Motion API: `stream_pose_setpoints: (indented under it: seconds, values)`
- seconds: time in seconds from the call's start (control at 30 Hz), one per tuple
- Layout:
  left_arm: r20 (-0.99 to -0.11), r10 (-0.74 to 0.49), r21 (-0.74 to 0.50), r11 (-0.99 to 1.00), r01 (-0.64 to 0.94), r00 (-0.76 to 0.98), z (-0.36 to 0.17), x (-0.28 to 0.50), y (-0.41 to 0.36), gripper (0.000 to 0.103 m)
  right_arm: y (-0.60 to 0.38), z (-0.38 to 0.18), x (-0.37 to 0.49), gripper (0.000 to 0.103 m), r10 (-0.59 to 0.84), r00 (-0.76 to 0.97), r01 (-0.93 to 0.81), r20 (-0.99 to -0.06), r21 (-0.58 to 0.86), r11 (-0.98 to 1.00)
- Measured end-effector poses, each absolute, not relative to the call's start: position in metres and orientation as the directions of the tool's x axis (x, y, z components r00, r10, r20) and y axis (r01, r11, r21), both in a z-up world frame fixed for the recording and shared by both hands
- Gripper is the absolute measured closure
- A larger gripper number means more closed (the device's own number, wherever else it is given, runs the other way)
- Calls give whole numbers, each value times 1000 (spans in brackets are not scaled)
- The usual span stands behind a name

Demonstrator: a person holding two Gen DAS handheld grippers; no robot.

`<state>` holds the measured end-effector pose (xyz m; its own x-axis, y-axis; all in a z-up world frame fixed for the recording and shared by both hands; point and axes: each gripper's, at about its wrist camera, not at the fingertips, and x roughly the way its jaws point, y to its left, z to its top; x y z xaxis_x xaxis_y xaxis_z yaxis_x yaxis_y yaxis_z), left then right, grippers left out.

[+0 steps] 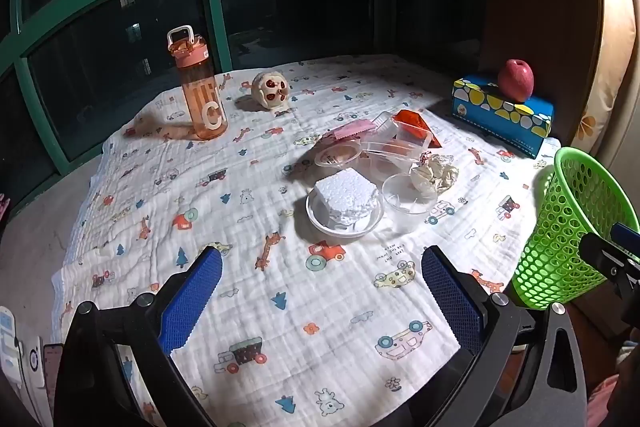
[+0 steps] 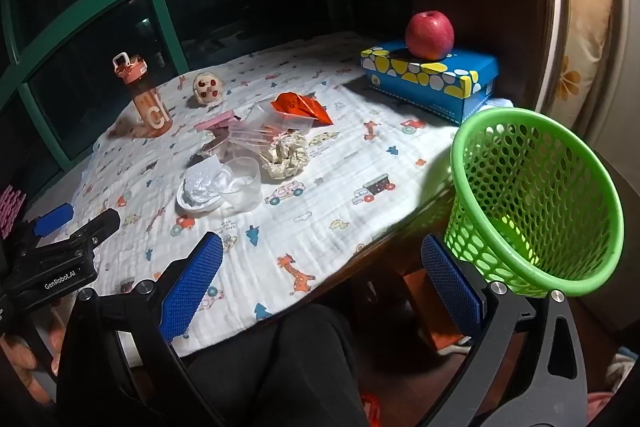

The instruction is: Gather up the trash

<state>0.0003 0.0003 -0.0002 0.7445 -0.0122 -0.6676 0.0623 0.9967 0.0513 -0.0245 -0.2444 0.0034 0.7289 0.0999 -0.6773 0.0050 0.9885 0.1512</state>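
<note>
The task looks to be at its very beginning. All the trash lies in one loose heap in the middle of the table, on the printed cloth, and nothing of it is collected yet, as far as the views show.

The green basket stands tilted at the right edge of the table. Through its holes and its mouth I see no trash inside; it seems empty.

In the heap there is a white bowl with a block of white foam in it. Just beside it stands a clear plastic cup, which looks empty. Behind them are flat clear plastic containers, an orange wrapper, a pink wrapper and a crumpled paper ball.

The orange water bottle, the small skull toy and the blue box with the red apple on it stand apart from the heap; I judge they are not trash.

The left hand-held gripper hovers before the heap, its jaws spread wide with nothing between them. The right hand-held gripper is near the table edge beside the basket, also spread wide and holding nothing.
</note>
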Motion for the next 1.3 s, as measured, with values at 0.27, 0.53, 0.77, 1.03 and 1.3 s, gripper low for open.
stream_pose_setpoints:
  seconds: [0.27,0.53,0.77,1.03,1.3]
  values:
    - [-669,-13,50,997,63,743,1,-1,-2,6,-244,6,-24,5,98,728,3,-678,146,989]
    - [-663,-18,54,996,72,748,-1,-1,1,6,-245,5,-24,5,92,729,6,-678,141,990]
    - [-664,-15,53,996,67,747,4,2,1,6,-245,5,-25,5,94,731,4,-676,143,990]
    - [-663,-13,57,996,68,749,6,3,1,6,-245,4,-24,5,93,731,5,-676,141,990]
    - [-660,-13,55,996,65,751,4,2,1,6,-245,6,-24,5,92,730,6,-677,141,990]
